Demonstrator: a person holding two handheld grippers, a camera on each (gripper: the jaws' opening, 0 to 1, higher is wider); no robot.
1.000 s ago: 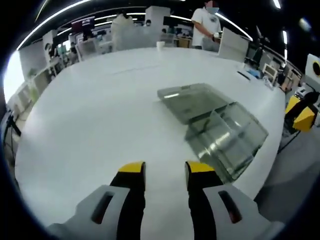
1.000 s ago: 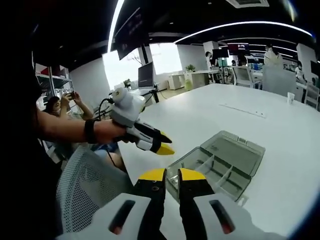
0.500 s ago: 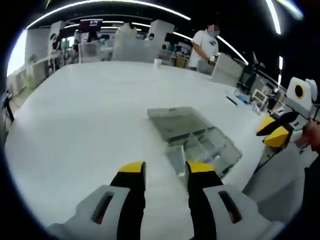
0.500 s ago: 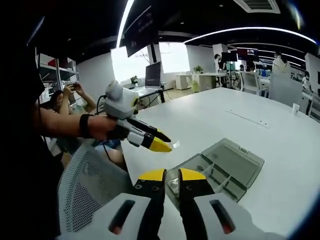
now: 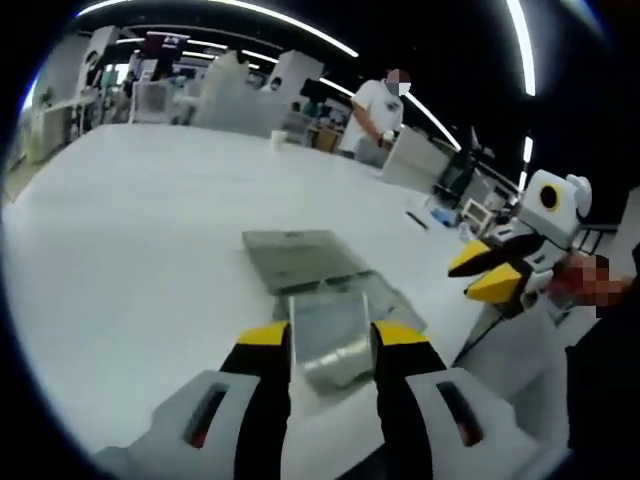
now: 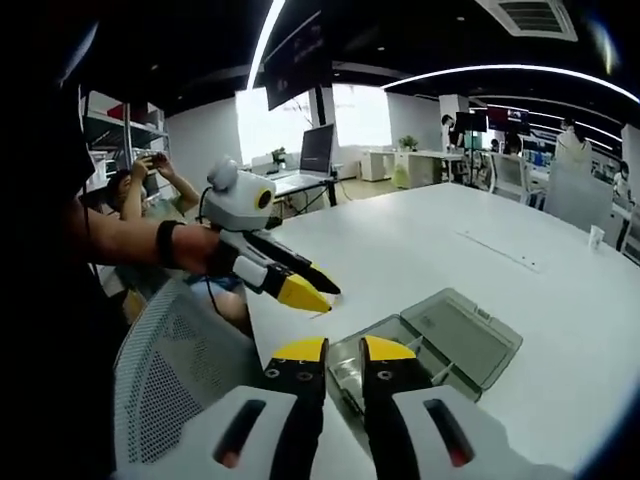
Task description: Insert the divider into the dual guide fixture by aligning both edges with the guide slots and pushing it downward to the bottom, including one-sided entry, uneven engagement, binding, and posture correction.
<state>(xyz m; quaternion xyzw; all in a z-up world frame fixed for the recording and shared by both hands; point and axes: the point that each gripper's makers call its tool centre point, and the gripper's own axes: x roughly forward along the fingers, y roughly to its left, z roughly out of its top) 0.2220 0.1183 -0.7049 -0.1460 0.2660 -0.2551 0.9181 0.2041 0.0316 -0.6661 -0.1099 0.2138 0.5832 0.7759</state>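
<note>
Left gripper view shows the left gripper [image 5: 329, 340] parted, empty, over the clear box [image 5: 325, 310]; its dividers look thin, light, slippery, best pinched at the top edge; the right gripper [image 6: 343, 352] is nearly closed, empty.

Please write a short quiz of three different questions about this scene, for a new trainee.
1. True or false: the lid of the clear plastic box on the white table is closed.
2. Multiple choice: in the right gripper view, the left hand-held gripper is (A) resting inside the box, (B) in the air above the table edge, (C) lying on the mesh chair.
3. Fill the blank: in the left gripper view, the right hand-held gripper has ____ tips.

Key: 1. False, the lid lies open and flat. 2. B. 3. Yellow.
</note>
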